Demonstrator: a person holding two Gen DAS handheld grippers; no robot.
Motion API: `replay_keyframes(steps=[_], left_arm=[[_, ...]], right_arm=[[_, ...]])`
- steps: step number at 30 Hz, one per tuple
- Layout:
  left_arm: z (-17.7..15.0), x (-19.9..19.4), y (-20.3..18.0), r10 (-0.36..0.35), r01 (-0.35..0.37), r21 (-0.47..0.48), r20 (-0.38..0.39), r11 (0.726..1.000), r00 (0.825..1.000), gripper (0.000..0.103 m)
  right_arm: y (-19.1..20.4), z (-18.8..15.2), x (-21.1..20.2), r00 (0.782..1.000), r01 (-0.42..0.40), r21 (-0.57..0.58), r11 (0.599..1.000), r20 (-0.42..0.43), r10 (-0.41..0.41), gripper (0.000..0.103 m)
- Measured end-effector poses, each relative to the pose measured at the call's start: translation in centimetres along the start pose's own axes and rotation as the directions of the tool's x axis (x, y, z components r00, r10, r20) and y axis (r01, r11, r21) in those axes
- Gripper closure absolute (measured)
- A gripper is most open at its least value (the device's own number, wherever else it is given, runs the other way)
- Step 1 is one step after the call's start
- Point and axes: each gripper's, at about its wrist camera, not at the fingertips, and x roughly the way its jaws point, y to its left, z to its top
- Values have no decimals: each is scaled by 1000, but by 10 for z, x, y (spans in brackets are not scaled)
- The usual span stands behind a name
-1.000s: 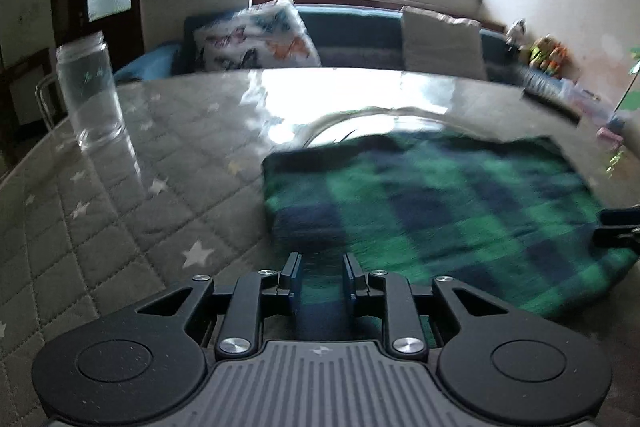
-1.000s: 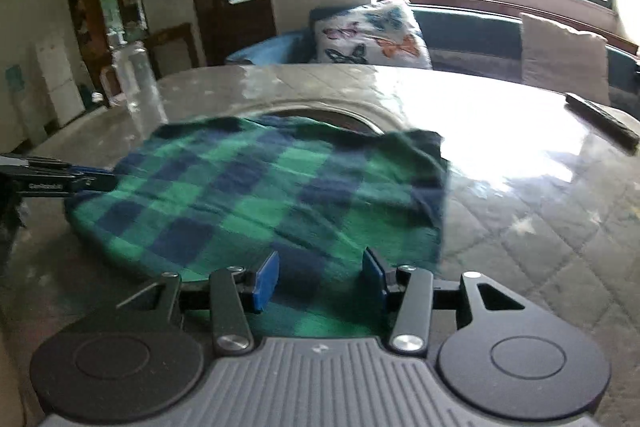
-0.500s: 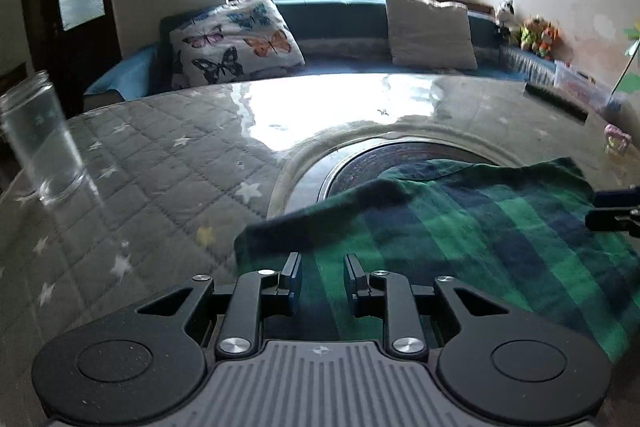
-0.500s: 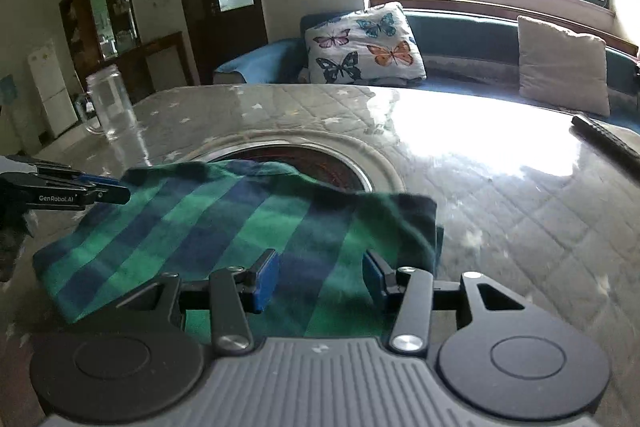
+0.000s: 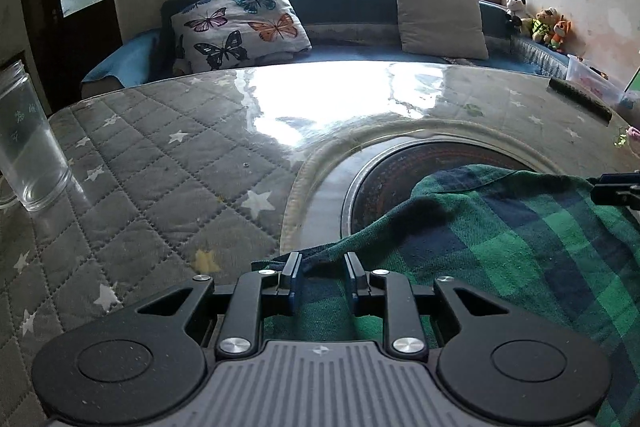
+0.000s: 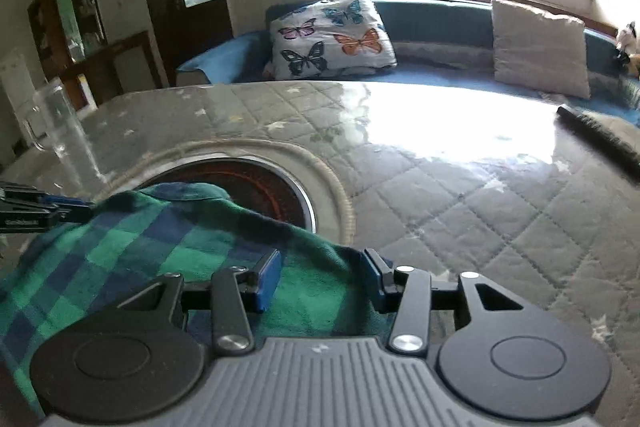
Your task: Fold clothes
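The plaid garment (image 5: 520, 251) looks like soft, matt woven flannel. The table (image 5: 168, 187) is quilted grey cloth under a super glossy clear sheet. Both grippers are matt black plastic with shiny metal screws. The glass jar (image 5: 28, 147) is smooth and clear.

One plaid cloth (image 5: 520, 247) is lying across the surface (image 5: 160, 187), under and ahead of both claws. One glass jar (image 5: 24, 147) is standing far left of the left claw (image 5: 321, 277). Two cushions are leaning on the sofa beyond: one butterfly cushion (image 5: 240, 27), one plain cushion (image 5: 440, 19). One dark remote (image 6: 596, 143) is lying ahead and right of the right claw (image 6: 320, 279). Three soft toys (image 5: 536, 21) are sitting far right.
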Motion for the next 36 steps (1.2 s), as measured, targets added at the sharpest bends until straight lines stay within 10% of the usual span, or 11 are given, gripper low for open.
replay_keyframes(steps=[8, 18, 27, 36], left_arm=[[-7, -35, 17, 38, -36, -51, 44, 998, 998, 57], [-49, -90, 53, 99, -88, -190, 49, 978, 994, 18], [-73, -113, 66, 93, -76, -277, 49, 958, 994, 5], [-78, -111, 70, 4, 10, -363, 39, 932, 999, 5]], right_arm=[[10, 1, -15, 1000, 19, -53, 998, 13, -19, 56], [101, -14, -52, 983, -175, -281, 944, -3, 182, 47], [220, -45, -54, 936, -336, -554, 761, -110, 334, 46], [294, -76, -39, 943, -286, -755, 590, -114, 312, 54]])
